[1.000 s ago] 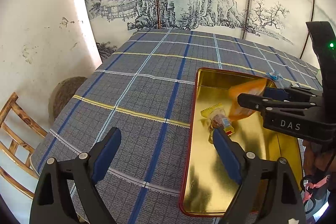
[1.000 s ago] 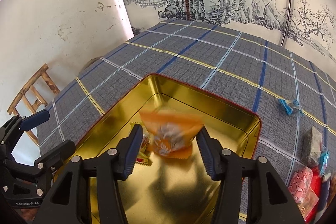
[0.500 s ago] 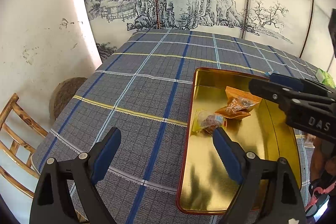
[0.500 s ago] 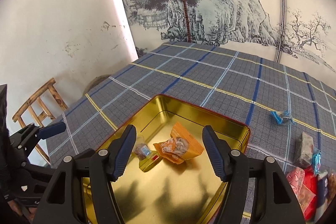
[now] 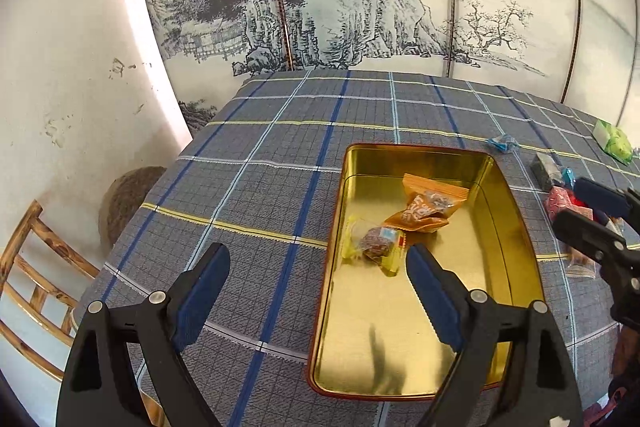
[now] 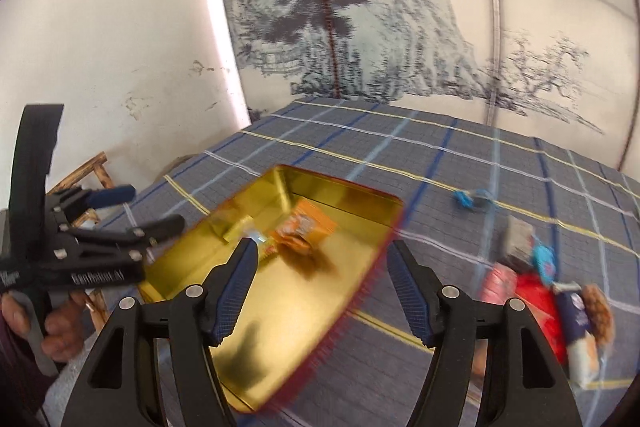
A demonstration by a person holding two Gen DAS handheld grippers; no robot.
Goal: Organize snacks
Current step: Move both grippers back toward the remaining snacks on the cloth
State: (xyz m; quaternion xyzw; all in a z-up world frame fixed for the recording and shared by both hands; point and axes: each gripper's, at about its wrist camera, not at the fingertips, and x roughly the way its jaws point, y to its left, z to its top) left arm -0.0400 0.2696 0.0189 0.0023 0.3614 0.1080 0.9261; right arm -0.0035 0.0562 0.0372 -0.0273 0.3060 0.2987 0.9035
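Blurred red packets (image 6: 536,301) beside the gold tin (image 6: 304,311); labels seemingly unreadable.

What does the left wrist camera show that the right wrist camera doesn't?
Only the left wrist view shows the green packet at the far right of the table.
Only the right wrist view shows a hand holding the left gripper.
Both show the gold tin holding the orange packet, and the blue wrapped candy beyond it.

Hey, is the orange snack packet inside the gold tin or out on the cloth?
Inside. The orange snack packet lies on the gold tin's floor beside a yellow-edged clear wrapper.
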